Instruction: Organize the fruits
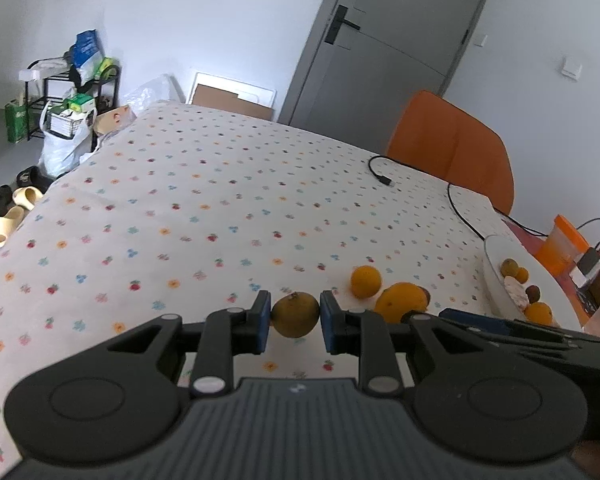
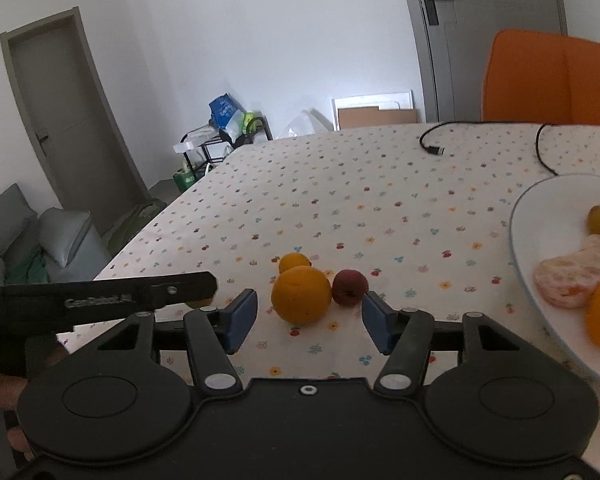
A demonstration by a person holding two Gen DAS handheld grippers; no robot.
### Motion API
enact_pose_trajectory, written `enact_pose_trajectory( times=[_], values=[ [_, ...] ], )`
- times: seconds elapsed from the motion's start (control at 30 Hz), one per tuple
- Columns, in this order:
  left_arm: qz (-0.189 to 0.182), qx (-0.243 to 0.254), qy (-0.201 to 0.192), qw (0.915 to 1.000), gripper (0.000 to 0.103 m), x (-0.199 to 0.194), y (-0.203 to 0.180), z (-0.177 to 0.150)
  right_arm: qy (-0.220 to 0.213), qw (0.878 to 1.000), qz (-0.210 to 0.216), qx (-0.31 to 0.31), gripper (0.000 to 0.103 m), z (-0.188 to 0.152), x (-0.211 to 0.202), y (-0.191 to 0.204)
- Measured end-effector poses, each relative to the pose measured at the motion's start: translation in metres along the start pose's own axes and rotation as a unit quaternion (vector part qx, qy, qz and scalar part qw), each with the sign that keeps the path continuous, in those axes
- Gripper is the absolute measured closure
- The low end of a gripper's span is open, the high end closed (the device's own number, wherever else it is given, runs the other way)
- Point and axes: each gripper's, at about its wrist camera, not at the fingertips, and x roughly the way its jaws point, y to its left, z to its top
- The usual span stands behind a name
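Left gripper [image 1: 295, 316] clamps greenish-yellow fruit [image 1: 295, 315]. Right gripper [image 2: 309, 318] jaws apart, gripping nothing; large orange [image 2: 301, 295] at its 12 o'clock, plate [image 2: 540, 240] at 2 o'clock.

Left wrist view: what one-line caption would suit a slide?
Left gripper shut on a yellow-brown fruit above the flowered tablecloth, two oranges beside it.

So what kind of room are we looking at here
Most likely a dining area in a lived-in home: a table under a flower-print tablecloth with an orange chair pulled up, slippers on the floor, and a cluttered storage rack against the wall.
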Motion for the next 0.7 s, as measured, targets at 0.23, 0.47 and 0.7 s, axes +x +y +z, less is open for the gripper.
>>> enact_pose_trajectory(
  times=[0.23, 0.47, 0.7],
  values=[
    [0.002, -0.001, -0.004, 1.0000, 0.079, -0.006, 0.003, -0.002, 0.012, 1.000, 0.005, 0.004, 0.061, 0.000, 0.008, 0.008],
    [-0.003, 0.003, -0.009, 1.0000, 0.079, -0.013, -0.002, -0.005, 0.018, 1.000, 0.009, 0.006, 0.103, -0.006, 0.006, 0.006],
    [-0.002, -0.003, -0.008, 1.0000, 0.079, -0.014, 0.003, -0.006, 0.011, 1.000, 0.005, 0.011, 0.093, -0.005, -0.004, 0.006]
  ],
)
